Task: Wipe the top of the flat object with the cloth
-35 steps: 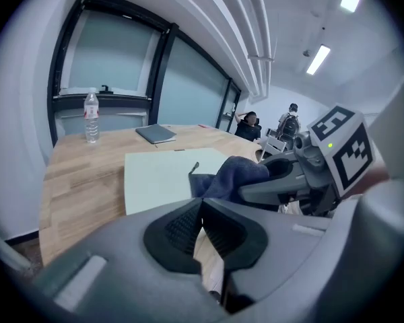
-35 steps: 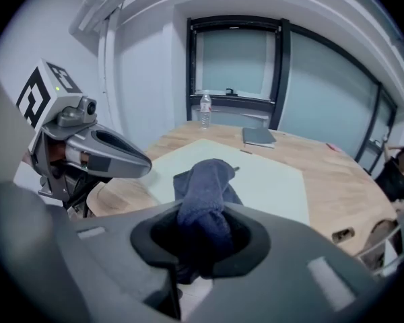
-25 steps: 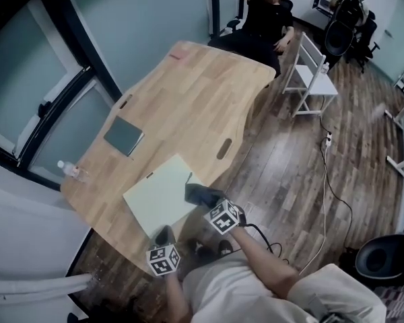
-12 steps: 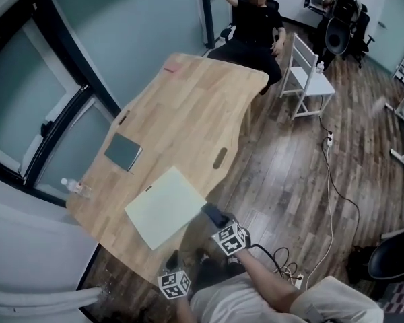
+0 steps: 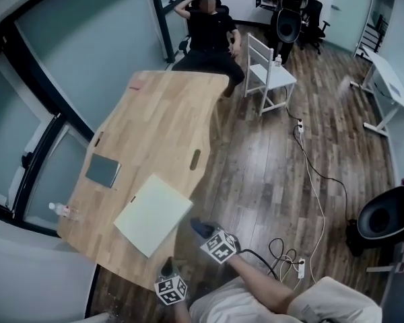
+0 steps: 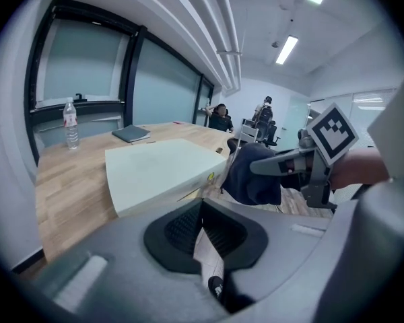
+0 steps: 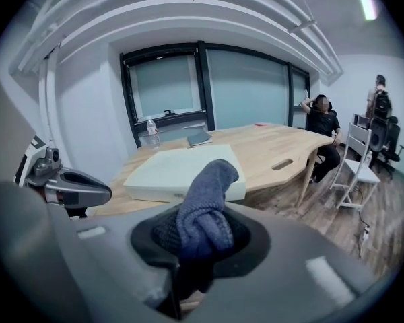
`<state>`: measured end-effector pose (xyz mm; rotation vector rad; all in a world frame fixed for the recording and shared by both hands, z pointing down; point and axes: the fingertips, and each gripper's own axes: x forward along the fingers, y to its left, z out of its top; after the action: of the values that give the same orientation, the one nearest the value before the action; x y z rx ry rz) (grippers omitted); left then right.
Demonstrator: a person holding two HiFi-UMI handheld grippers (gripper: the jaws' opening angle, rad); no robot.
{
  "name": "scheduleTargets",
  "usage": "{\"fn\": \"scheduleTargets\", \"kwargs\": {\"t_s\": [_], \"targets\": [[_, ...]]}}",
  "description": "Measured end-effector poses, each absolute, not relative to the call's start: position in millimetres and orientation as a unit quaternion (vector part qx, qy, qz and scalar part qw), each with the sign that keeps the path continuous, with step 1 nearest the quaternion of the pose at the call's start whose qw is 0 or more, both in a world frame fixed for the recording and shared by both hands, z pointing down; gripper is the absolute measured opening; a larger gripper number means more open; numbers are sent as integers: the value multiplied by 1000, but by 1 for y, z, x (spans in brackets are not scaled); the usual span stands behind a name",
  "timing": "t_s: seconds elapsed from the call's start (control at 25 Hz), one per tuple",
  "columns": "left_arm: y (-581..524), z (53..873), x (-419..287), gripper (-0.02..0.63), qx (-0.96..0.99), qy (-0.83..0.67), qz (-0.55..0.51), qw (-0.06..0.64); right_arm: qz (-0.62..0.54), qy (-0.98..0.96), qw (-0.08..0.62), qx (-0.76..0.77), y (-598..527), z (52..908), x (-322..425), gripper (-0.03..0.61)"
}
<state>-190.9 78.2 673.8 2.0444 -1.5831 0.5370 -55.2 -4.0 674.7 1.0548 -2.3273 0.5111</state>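
Looking at the pale flat object (image 5: 153, 214), we are seeing it lying on the wooden table (image 5: 161, 120) by its near edge, with nothing touching its top. Our right gripper (image 7: 202, 227) is clamping the bunched dark cloth (image 7: 205, 207) just off that edge. Our left gripper (image 6: 202, 204) is hanging beside it, jaws together on nothing. We are judging the wiping not yet begun.

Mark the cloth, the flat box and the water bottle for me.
cloth (image 7: 203, 210), right gripper view, on its bunched middle fold.
flat box (image 5: 152, 215), head view, centre of its top.
water bottle (image 6: 70, 130), left gripper view, on its body.
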Motion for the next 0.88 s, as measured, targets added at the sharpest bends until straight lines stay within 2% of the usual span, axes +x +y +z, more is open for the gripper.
{"fn": "scheduleTargets", "kwargs": {"t_s": [0.4,0.88], "targets": [[136,655,-244,8,788,-546,183,220,183,-840,276,431,106,675,-93,86],[163,629,-287,8,815,-526,157,187,182,-830,204,486,168,651,-139,86]]}}
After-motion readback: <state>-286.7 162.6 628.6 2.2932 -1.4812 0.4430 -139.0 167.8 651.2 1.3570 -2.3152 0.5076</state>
